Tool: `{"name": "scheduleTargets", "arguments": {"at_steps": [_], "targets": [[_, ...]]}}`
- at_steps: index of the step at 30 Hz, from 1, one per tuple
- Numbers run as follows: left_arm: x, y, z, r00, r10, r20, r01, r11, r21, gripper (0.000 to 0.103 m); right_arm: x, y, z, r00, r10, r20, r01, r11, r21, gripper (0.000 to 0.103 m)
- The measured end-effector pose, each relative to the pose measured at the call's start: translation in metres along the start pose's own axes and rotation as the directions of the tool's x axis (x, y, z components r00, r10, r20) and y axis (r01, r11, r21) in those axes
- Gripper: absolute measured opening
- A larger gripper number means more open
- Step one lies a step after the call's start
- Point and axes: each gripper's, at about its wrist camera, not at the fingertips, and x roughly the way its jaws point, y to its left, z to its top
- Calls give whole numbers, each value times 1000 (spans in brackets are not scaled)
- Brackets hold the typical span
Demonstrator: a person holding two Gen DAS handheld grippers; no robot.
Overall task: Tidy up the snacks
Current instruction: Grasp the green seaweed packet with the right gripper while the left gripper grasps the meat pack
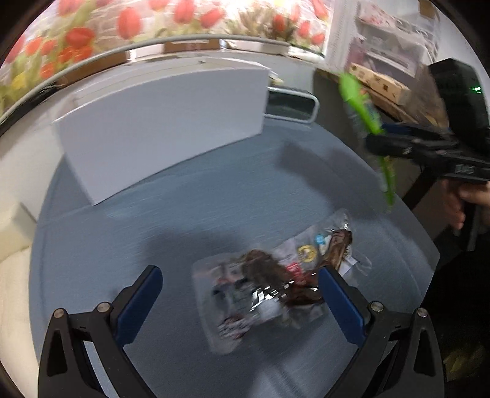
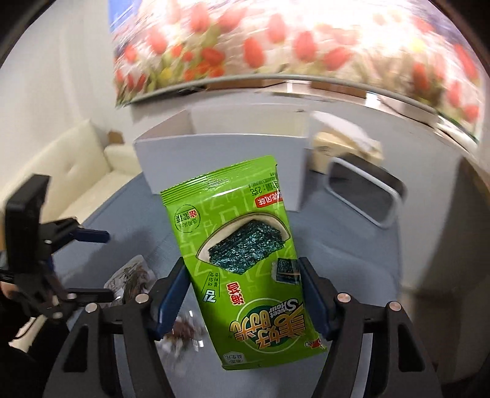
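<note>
My right gripper (image 2: 245, 284) is shut on a green seaweed snack packet (image 2: 245, 257) and holds it in the air above the table; the packet also shows edge-on in the left wrist view (image 1: 361, 104). My left gripper (image 1: 242, 284) is open, low over the grey-blue table (image 1: 190, 214). Clear vacuum-packed snacks with dark brown pieces (image 1: 269, 284) lie on the table between and just beyond its fingers. A white open box (image 1: 159, 122) stands at the table's far side; it also shows in the right wrist view (image 2: 214, 147), behind the green packet.
A dark tray with a white rim (image 2: 364, 193) sits right of the white box. A cream sofa (image 2: 76, 171) stands to the left of the table. A tulip-patterned wall (image 1: 122, 27) is behind. Shelves with boxes (image 1: 382, 61) stand at the right.
</note>
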Motion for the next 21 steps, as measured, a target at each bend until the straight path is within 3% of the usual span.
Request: {"name": "scheduleTargets", "arguments": {"at_steps": [3, 6, 8, 14, 16, 19, 21], "targets": [[14, -16, 4, 998, -54, -42, 57, 995, 82, 103, -21, -11, -14, 1000, -19, 14, 18, 998, 54, 73], [24, -28, 11, 987, -142, -69, 153, 972, 179, 103, -38, -17, -26, 1000, -7, 23, 5, 995, 103, 73], [31, -37, 16, 972, -206, -113, 229, 937, 262, 103, -48, -18, -36, 1000, -24, 17, 22, 993, 115, 73], [48, -50, 16, 942, -232, -242, 321, 829, 458, 103, -71, -17, -66, 1000, -14, 19, 10, 983, 181, 73], [52, -48, 17, 926, -262, -272, 366, 801, 473, 103, -74, -15, -73, 1000, -21, 11, 18, 980, 197, 73], [54, -47, 20, 916, -279, -290, 391, 786, 479, 103, -77, -12, -81, 1000, -25, 1, 24, 977, 211, 73], [52, -52, 19, 906, -294, -303, 414, 761, 500, 103, -77, -10, -85, 1000, -19, -4, 20, 973, 230, 73]]}}
